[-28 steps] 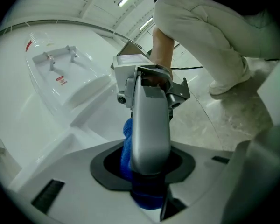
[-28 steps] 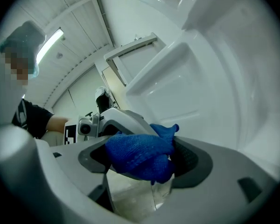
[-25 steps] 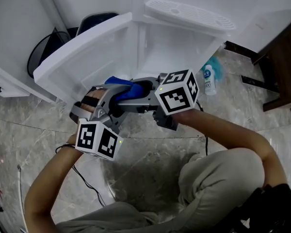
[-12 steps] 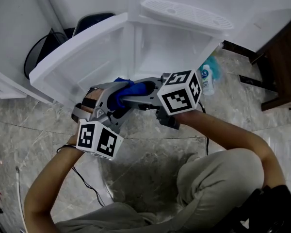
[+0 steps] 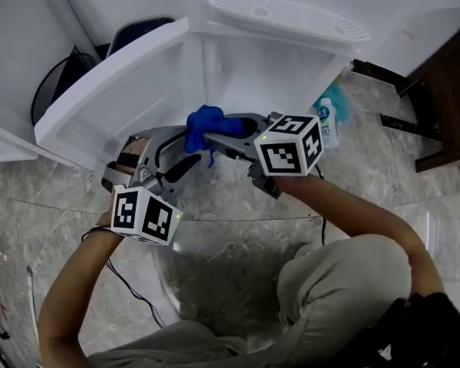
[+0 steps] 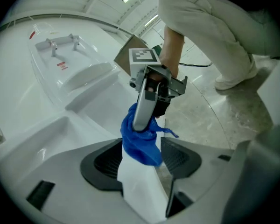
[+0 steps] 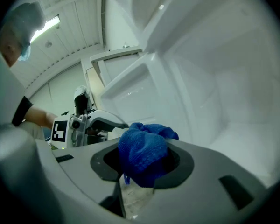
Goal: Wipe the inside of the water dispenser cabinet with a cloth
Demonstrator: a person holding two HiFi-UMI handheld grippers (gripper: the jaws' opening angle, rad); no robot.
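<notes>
A bunched blue cloth [image 5: 205, 124] sits in front of the open white cabinet [image 5: 270, 73] of the water dispenser. My right gripper [image 5: 207, 138] reaches in from the right, its jaws closing, and its pads press on the cloth [image 7: 142, 153]. In the right gripper view the cloth fills the gap of the right gripper [image 7: 142, 166]. My left gripper [image 5: 189, 147] is just below and left of the cloth, its jaws opening wide. In the left gripper view the cloth [image 6: 139, 143] hangs from the right gripper [image 6: 141, 125] between the spread jaws of the left gripper [image 6: 140, 161], and neither pad presses it.
The cabinet door [image 5: 107, 90] swings open to the left. A black bin [image 5: 61, 83] stands behind it. A plastic bottle [image 5: 329, 121] lies on the marble floor at the right, near dark wooden furniture [image 5: 452, 98]. A thin cable [image 5: 130, 282] trails on the floor.
The left jaws have opened and let go of the cloth. The right jaws have closed on it and carried it slightly up toward the cabinet. The left gripper has dropped back a little.
</notes>
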